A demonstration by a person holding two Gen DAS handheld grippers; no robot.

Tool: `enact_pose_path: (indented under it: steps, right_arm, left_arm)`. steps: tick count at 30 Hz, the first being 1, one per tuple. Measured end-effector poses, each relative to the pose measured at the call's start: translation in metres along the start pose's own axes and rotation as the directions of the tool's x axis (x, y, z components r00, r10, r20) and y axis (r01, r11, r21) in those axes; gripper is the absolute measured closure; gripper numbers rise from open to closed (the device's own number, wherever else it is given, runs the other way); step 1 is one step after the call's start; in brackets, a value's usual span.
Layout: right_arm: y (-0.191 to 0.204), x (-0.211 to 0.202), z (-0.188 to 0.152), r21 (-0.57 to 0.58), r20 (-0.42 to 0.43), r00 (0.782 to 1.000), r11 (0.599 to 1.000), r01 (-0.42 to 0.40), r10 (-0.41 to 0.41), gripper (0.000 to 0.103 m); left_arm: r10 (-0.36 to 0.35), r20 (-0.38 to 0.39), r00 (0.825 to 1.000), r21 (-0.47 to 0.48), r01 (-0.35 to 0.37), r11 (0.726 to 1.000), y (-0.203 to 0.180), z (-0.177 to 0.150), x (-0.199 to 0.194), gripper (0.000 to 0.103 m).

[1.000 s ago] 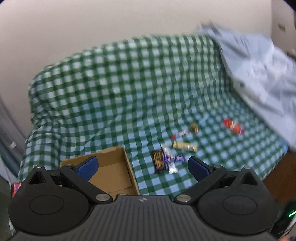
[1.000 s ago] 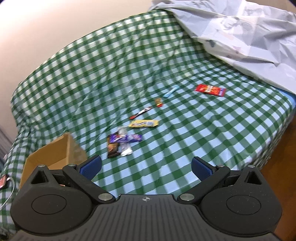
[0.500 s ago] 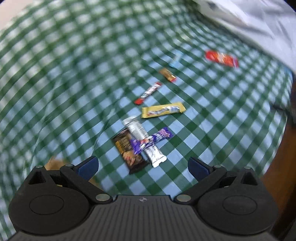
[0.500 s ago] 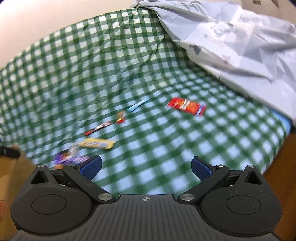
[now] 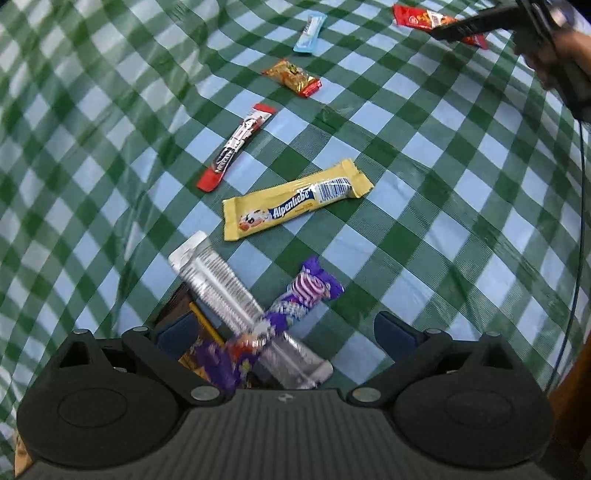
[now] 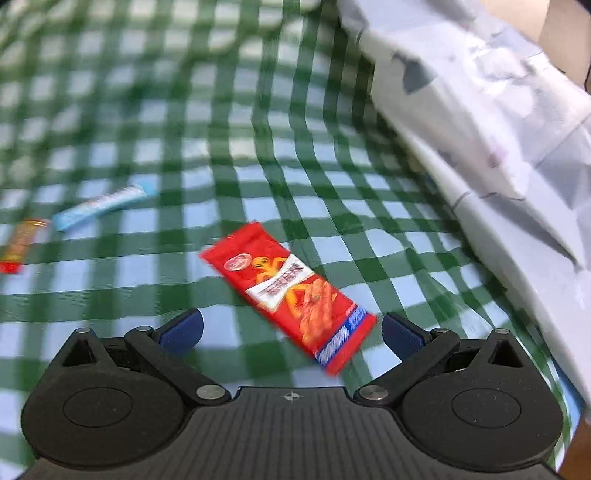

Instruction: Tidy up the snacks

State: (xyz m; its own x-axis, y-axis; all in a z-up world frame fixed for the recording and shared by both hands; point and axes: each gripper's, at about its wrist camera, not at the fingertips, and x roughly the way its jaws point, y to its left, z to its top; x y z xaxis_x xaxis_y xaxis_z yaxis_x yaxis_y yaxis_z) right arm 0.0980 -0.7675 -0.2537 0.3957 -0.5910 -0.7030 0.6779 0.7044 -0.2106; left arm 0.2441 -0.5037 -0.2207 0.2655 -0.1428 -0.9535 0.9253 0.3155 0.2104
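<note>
Left claw sits wide apart, low over a crossed pile: silver bar lying over a brown packet, purple bar across the silver one, nothing gripped. Beyond the pile on the green check cloth: yellow Alpenliebe bar, then a red-and-silver stick, an orange candy, a light-blue stick, all apart from each other. Right claw also wide apart, empty, hovering over a red packet that lies diagonally between its fingers; contact not clear. Light-blue stick and orange candy are off to its left, blurred. Crumpled white sheet lies on the right over the cloth. In the left view the right claw shows top right, over the red packet.
</note>
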Motion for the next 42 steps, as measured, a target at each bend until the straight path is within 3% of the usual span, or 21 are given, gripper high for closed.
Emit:
enact_pose_path:
  steps: [2,4,6,8,9,10,12,15,16,19,29,32,38,42]
  right_arm:
    - [-0.003,0.025,0.007,0.021,-0.03,0.997,0.998,-0.065,0.066,0.001]
    - [-0.003,0.043,0.012,0.014,-0.043,0.997,0.998,-0.059,0.059,0.001]
    - [-0.005,0.057,0.014,0.011,-0.045,0.996,0.997,-0.077,0.078,0.001]
    - [-0.012,0.061,0.011,0.067,-0.026,0.993,0.992,-0.11,0.112,0.003]
    - [-0.016,0.06,0.007,0.091,-0.013,0.991,0.987,-0.132,0.133,0.012]
    - [-0.018,0.056,0.001,0.096,0.022,0.99,0.985,-0.141,0.14,0.034]
    - [-0.019,0.044,-0.008,0.082,0.07,0.988,0.986,-0.145,0.139,0.056]
    - [-0.024,0.028,-0.024,0.106,0.099,0.982,0.98,-0.169,0.159,0.064]
    - [-0.026,0.021,-0.028,0.123,0.104,0.983,0.979,-0.165,0.152,0.073]
    - [-0.033,-0.006,-0.04,0.213,0.123,0.977,0.957,-0.196,0.173,0.076]
    - [-0.003,-0.138,-0.088,0.281,0.211,0.942,0.906,-0.315,0.262,0.078]
    - [0.016,-0.188,-0.102,0.276,0.241,0.919,0.886,-0.372,0.311,0.078]
    - [0.072,-0.294,-0.131,0.207,0.293,0.864,0.855,-0.476,0.41,0.078]
    - [0.113,-0.359,-0.149,0.161,0.287,0.814,0.813,-0.56,0.505,0.078]
  left_arm:
    - [0.0,0.001,1.0,0.01,0.0,1.0,0.002,0.006,0.008,0.001]
    - [-0.01,-0.016,1.0,0.014,0.01,1.0,0.004,0.011,0.016,0.01]
    - [-0.04,-0.054,0.998,-0.002,0.04,0.999,0.007,0.017,0.026,0.064]
    - [-0.095,-0.093,0.991,-0.055,0.09,0.994,0.012,0.019,0.033,0.081]
    - [-0.105,-0.091,0.99,-0.079,0.097,0.992,0.014,0.017,0.033,0.082]
    - [-0.104,-0.086,0.991,-0.085,0.097,0.992,0.015,0.015,0.032,0.083]
    - [-0.107,-0.066,0.992,-0.095,0.101,0.99,0.015,0.01,0.026,0.087]
    - [-0.122,-0.027,0.992,-0.171,0.116,0.978,0.02,-0.001,0.007,0.087]
    - [-0.129,0.0,0.992,-0.197,0.126,0.972,0.023,-0.006,-0.002,0.087]
    - [-0.147,0.071,0.987,-0.264,0.16,0.951,0.027,-0.026,-0.035,0.087]
    - [-0.09,0.229,0.969,-0.442,0.186,0.878,0.03,-0.118,-0.152,0.087]
    - [-0.043,0.249,0.968,-0.492,0.164,0.855,0.033,-0.155,-0.185,0.087]
    - [0.025,0.269,0.963,-0.607,0.149,0.78,0.044,-0.232,-0.235,0.087]
    - [0.05,0.268,0.962,-0.67,0.148,0.727,0.045,-0.288,-0.264,0.087]
